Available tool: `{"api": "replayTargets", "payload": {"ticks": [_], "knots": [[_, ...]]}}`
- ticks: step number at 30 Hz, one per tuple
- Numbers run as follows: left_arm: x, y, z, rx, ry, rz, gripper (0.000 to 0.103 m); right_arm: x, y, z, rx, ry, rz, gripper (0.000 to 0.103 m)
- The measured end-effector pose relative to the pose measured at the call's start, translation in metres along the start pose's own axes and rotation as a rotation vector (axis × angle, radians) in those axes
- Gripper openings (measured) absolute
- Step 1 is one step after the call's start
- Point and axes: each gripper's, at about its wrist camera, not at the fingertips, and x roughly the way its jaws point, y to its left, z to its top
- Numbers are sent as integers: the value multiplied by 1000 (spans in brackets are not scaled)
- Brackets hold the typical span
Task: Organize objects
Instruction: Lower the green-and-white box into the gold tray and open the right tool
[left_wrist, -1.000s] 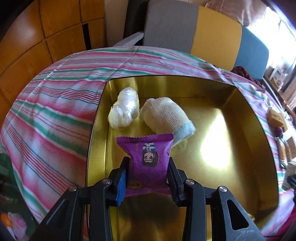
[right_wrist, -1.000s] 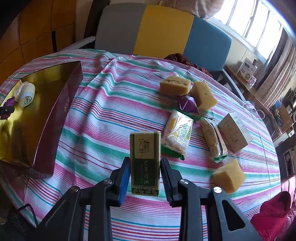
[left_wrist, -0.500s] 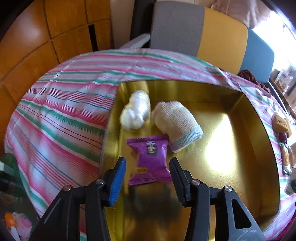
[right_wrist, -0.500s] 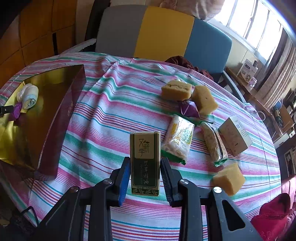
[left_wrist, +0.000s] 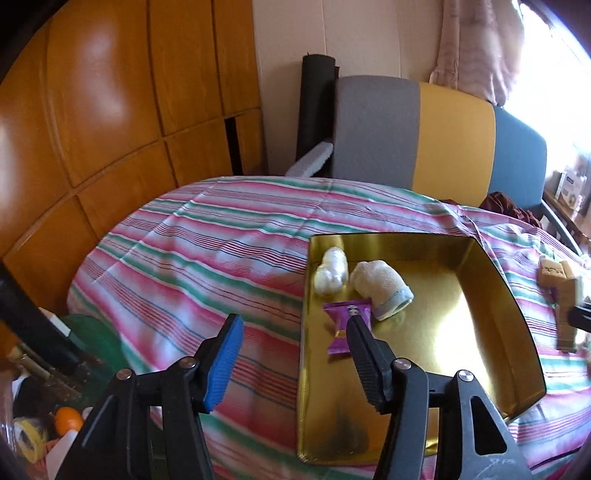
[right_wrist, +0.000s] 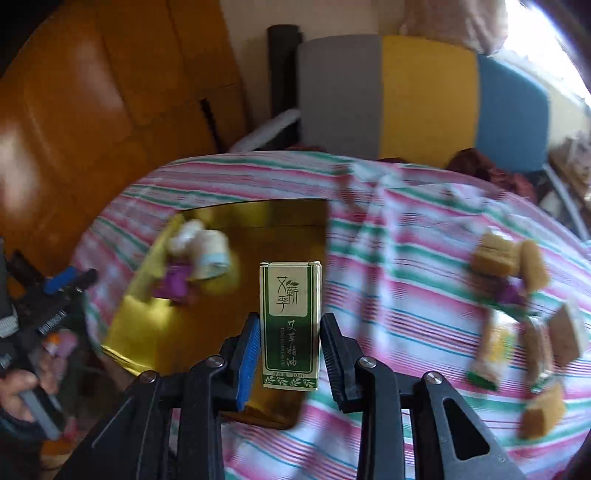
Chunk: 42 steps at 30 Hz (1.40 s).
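The left gripper (left_wrist: 291, 338) stands wide open and holds nothing; its blue-padded finger is over the pink, green and white striped cloth (left_wrist: 207, 258) that covers the counter, and its black finger is in front of the shallow square gold metal tray (left_wrist: 513, 295). Just beyond that black fingertip lies the small purple snack packet (left_wrist: 341, 321) on the tray floor, partly hidden by the finger. A little farther from the gripper, and touching the packet, lies the rolled cream sock with a pale blue cuff (left_wrist: 380, 288), and beside it, near the far left corner of the tray, a white bundle wrapped in clear plastic (left_wrist: 330, 275). The right gripper (right_wrist: 290, 347) is closed on the tall green and white carton with Chinese print (right_wrist: 290, 317), which stands upright between the two fingers; the carton is held in the air, in front of the right part of the gold tray and its near right corner. To the right of this gripper, well apart on the striped cloth, lie several tan sponge-like cake blocks (right_wrist: 495, 253) and some wrapped snack bars (right_wrist: 491, 350), blurred in the right wrist view. Behind the counter stands a sofa back with grey, yellow and blue panels (left_wrist: 454, 136), and to the far left are orange wooden wall panels (left_wrist: 110, 92).
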Motion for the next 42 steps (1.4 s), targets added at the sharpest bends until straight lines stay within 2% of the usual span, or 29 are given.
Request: {"api": "replayTargets", "payload": {"ticks": [3,7,12,16,29,32,36,39,42], "knots": [[-8,6,-4,4,-10,18,59,26,27,13,-2,62,116,32],[-13,14,-8,8,-24,45,59,68,62,18,-16,167,210,32],[-14,22,-11,6,-26,71,59,112,92,14,12,276,279,32],[-14,26,-12,3,-28,75,59,131,108,15,23,320,278,32],[-14,28,-13,-7,-29,85,61,165,125,14,80,388,330,33],[-14,27,-14,-6,-29,85,62,167,122,12,115,393,394,41],[-14,28,-14,-8,-27,85,65,162,119,12,122,370,411,44],[-13,29,-16,-15,-25,84,65,149,115,11,96,341,379,44],[-11,29,-17,-24,-17,61,68,126,107,9,27,271,279,45]]}}
